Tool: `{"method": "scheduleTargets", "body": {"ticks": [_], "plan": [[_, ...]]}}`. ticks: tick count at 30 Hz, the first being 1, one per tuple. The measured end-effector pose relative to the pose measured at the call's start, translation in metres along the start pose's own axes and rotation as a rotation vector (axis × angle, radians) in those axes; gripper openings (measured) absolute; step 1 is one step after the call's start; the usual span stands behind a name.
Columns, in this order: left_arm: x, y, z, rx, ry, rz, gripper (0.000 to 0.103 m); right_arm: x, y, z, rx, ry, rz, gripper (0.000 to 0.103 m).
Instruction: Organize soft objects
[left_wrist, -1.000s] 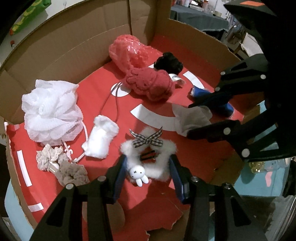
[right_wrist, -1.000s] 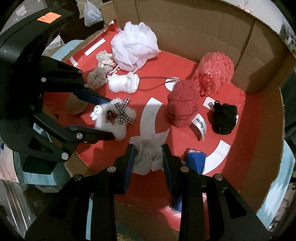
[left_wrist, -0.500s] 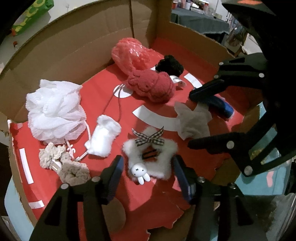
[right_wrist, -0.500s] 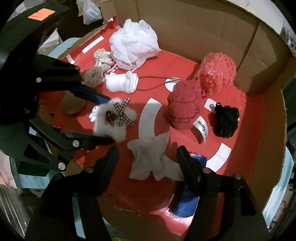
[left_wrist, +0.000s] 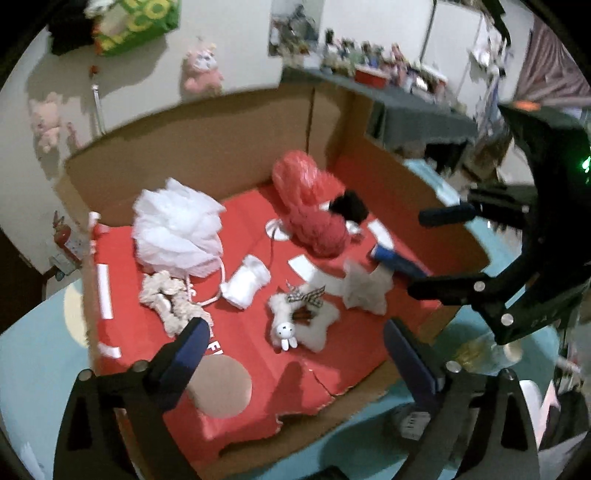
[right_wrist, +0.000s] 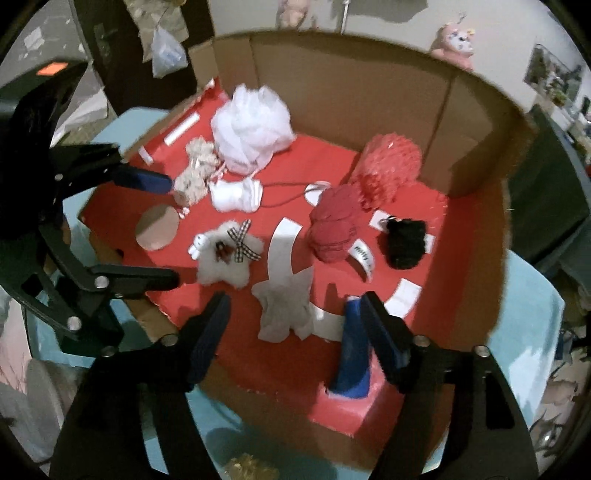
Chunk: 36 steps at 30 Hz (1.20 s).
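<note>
Spreading wider as you hold them, your left claw (left_wrist: 291, 354) and right claw (right_wrist: 295, 321) both hang over the near edge of the cardboard box (left_wrist: 207, 147) with nothing between their jaws. Just beyond your left claw lies the white fluffy star with the checked bow (left_wrist: 303, 321); just beyond your right lies the grey star cloth (right_wrist: 286, 306), with a blue roll (right_wrist: 352, 354) beside its right finger. Nothing blocks either one. Farther in you have one white mesh pouf (left_wrist: 177, 232), one white sock-like bundle (left_wrist: 245, 282), a cream scrunchie cluster (left_wrist: 170, 299) whose count you cannot tell, two red knitted pieces (right_wrist: 336, 229) touching each other, and one black fuzzy piece (right_wrist: 406, 243). The box sits on a pale blue bench (right_wrist: 532, 325).
</note>
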<state>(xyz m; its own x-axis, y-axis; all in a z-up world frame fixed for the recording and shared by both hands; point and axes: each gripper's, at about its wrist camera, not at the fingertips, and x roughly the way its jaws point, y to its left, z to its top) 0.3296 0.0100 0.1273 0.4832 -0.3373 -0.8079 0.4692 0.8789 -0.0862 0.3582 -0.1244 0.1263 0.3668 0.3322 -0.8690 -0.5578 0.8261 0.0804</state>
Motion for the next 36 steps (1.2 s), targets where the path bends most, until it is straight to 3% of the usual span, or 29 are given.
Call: {"method": "scheduleTargets", "body": {"ticks": [5,8,12,16,23,31,36], "plan": [[-0.030,-0.013,-0.007,-0.035,-0.090,0.050,0.103,-0.030,0.004,-0.007,0.065,-0.059,-0.024,0.079],[-0.036,-0.021,-0.017,-0.042,-0.119,0.106,0.103,-0.044,0.008,-0.013,0.111,-0.093,-0.081,0.080],[-0.037,-0.024,-0.029,-0.055,-0.146,0.203,0.103,-0.054,0.014,-0.024,0.172,-0.137,-0.149,0.082],[-0.034,-0.022,-0.041,-0.083,-0.142,0.252,0.103,-0.056,0.020,-0.038,0.214,-0.164,-0.209,0.082],[-0.034,-0.010,-0.050,-0.186,-0.157,0.221,0.103,-0.043,0.017,-0.055,0.293,-0.173,-0.250,0.082],[-0.019,-0.005,-0.048,-0.229,-0.138,0.279,0.103,-0.037,0.011,-0.057,0.340,-0.183,-0.269,0.082],[-0.002,-0.004,-0.048,-0.247,-0.085,0.300,0.103,-0.028,0.011,-0.052,0.337,-0.162,-0.298,0.082]]}}
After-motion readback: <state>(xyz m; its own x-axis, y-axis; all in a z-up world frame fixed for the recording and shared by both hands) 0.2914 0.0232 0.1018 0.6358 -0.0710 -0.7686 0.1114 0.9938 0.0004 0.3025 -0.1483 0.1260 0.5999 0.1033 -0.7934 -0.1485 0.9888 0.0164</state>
